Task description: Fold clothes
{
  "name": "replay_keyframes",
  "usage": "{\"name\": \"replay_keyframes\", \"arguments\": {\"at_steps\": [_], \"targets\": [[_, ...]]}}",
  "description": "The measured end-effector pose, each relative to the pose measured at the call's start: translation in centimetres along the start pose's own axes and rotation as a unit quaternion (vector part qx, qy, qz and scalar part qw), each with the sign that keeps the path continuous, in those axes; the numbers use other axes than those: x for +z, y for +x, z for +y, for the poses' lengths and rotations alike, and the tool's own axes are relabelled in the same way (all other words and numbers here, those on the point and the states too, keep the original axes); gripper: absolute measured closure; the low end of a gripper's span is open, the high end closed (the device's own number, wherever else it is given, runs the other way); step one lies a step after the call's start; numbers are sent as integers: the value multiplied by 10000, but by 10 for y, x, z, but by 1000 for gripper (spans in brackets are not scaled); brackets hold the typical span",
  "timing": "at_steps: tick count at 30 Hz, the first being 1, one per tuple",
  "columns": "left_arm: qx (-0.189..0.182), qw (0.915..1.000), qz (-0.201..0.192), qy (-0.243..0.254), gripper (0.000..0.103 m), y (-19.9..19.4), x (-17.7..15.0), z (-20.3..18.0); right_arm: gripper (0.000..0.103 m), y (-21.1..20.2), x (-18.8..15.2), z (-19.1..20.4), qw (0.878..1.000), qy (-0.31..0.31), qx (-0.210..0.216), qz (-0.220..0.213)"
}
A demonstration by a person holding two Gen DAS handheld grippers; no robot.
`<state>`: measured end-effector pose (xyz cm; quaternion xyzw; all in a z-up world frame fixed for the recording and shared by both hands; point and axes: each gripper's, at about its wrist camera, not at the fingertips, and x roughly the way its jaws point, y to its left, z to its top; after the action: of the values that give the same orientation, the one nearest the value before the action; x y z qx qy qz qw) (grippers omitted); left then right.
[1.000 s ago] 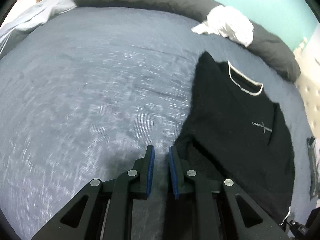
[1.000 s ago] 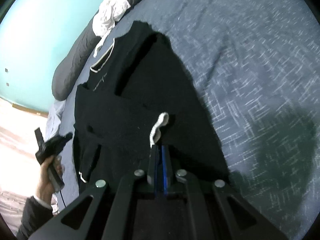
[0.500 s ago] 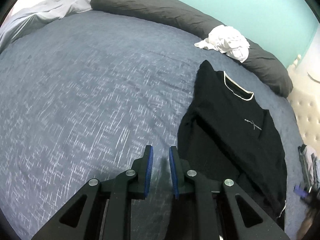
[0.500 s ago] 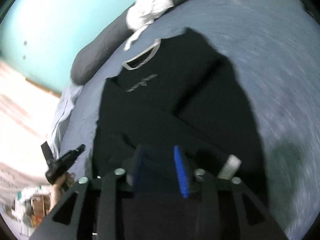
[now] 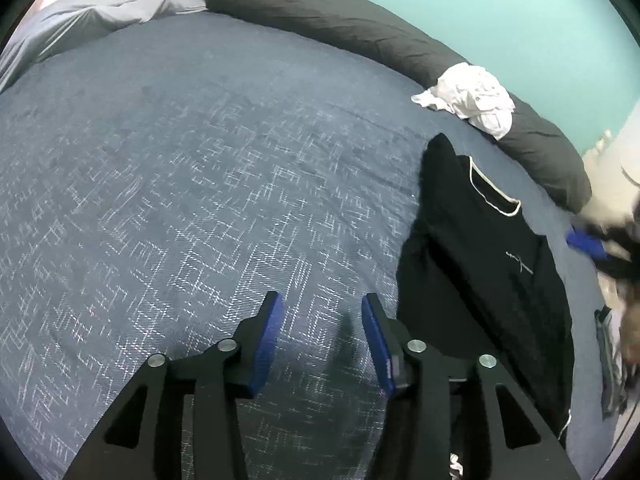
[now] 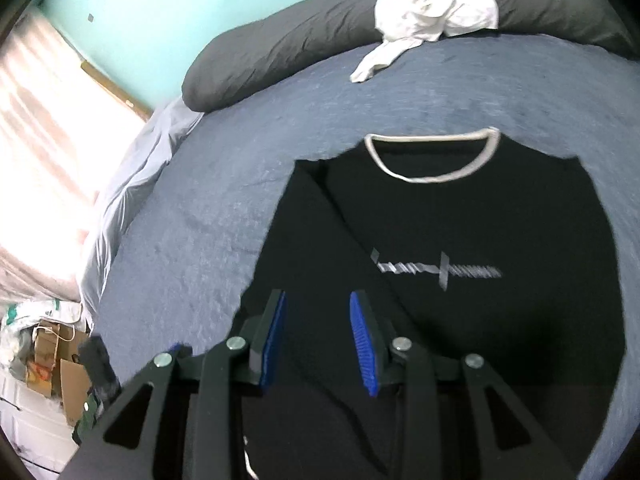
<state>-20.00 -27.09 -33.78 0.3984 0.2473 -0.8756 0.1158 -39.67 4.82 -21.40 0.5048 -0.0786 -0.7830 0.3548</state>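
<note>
A black sweatshirt [image 6: 460,240] with a white collar and a grey chest logo lies flat on the blue bed cover [image 5: 180,200], its sleeves folded in over the body. My right gripper [image 6: 318,324] hovers above its lower left part, jaws apart with nothing between them. In the left wrist view the sweatshirt [image 5: 492,264] lies to the right. My left gripper [image 5: 322,320] is over bare bed cover just left of it, its jaws opening and empty. The right gripper [image 5: 592,244] shows blurred at the right edge of that view.
A long dark grey bolster [image 5: 360,28] runs along the teal wall, with a crumpled white garment [image 6: 436,0] on it. Pale blue bedding [image 6: 132,184] hangs at the bed's left edge. Boxes and bags [image 6: 48,348] sit on the floor beside the bed.
My right gripper let go of a white sleeve cuff, opened, and swung round to face the sweatshirt's collar. My left gripper's jaws went from nearly together to wide apart, and it slid slightly left.
</note>
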Motion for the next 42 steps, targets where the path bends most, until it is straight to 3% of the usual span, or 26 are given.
{"name": "replay_keyframes", "arguments": {"at_steps": [3,6,13,17,29,30,32,34,42], "targets": [[-78,10000,11,8,52,-1,2,-1,70,22,23,11,10000,-5,30,51],[-162,9999,-20,-31,51,-4,4,1,62,46,43,23,9997,-129,-32,182],[-237,9994,-3,-271,49,-1,10,15,62,101,87,37,9986,-234,-129,451],[-196,9997,7,-151,49,0,11,16,62,125,107,38,9983,-236,-198,489],[-331,9993,70,-138,49,5,8,14,62,187,128,47,9898,-615,-957,852],[-330,9993,68,-133,49,5,8,13,63,191,128,47,9896,-645,-939,878],[-342,9993,63,-134,49,5,8,13,83,194,129,48,9886,-724,-1014,845],[-345,9993,70,-131,49,5,8,12,89,200,129,51,9879,-819,-1004,854],[-326,9994,92,-119,49,9,6,13,92,220,130,57,9886,-889,-880,840]]}}
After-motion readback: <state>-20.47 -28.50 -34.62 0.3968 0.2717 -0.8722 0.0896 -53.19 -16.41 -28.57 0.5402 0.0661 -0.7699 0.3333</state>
